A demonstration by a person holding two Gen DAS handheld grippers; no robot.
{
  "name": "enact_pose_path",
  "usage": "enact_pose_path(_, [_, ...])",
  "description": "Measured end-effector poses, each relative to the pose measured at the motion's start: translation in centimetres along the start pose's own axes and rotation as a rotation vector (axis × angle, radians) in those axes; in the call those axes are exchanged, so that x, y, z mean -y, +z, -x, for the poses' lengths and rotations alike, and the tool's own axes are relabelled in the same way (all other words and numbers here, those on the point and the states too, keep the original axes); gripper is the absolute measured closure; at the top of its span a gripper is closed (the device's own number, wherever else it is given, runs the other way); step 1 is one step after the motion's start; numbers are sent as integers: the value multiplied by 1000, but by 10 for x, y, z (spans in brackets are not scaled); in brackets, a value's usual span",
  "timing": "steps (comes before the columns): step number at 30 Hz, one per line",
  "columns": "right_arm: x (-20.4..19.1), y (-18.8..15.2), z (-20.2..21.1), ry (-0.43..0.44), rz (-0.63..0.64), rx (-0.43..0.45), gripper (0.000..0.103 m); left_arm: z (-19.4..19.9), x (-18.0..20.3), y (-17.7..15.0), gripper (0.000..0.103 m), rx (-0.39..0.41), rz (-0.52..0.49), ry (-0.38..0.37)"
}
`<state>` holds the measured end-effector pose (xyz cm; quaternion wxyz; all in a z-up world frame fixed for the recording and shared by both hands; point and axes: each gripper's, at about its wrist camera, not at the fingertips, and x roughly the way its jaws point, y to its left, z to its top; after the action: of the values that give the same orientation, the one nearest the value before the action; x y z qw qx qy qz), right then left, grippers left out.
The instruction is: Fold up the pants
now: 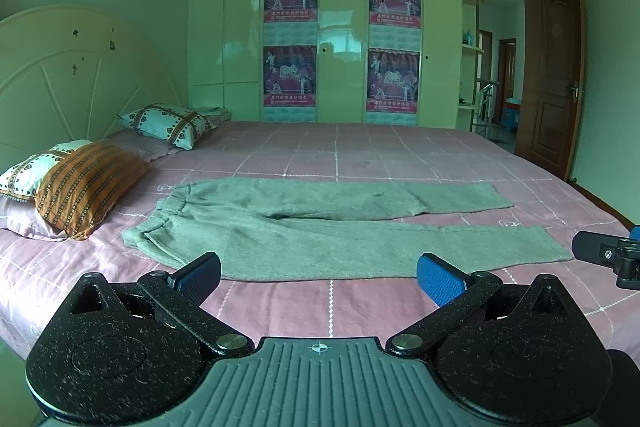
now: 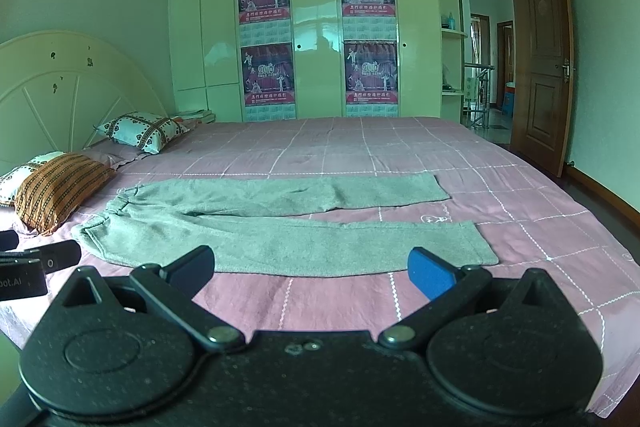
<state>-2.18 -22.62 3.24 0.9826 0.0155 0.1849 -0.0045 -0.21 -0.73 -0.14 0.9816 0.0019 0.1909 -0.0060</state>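
Observation:
Grey pants (image 1: 320, 227) lie flat on the pink checked bed (image 1: 360, 155), waistband to the left near the pillows, both legs stretched to the right and slightly apart. My left gripper (image 1: 318, 277) hovers open just short of the near leg's edge, nothing between its blue pads. The right wrist view shows the same pants (image 2: 280, 227) with my right gripper (image 2: 310, 273) open in front of the near leg, also holding nothing. The right gripper's fingers (image 1: 600, 251) show at the right edge of the left wrist view; the left gripper's fingers (image 2: 40, 259) show at the left edge of the right wrist view.
Patterned pillows (image 1: 80, 183) lie at the headboard (image 1: 60, 67) on the left. A glossy wardrobe (image 1: 340, 27) with posters stands beyond the bed. A brown door (image 1: 552, 75) hangs open at the right. The bed's near edge runs under the grippers.

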Motion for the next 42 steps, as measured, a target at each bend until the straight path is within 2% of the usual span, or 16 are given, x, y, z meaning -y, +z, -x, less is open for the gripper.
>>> enact_pose_path(42, [1, 0, 0, 1, -2, 0, 6, 2, 3, 0, 0, 7, -14, -7])
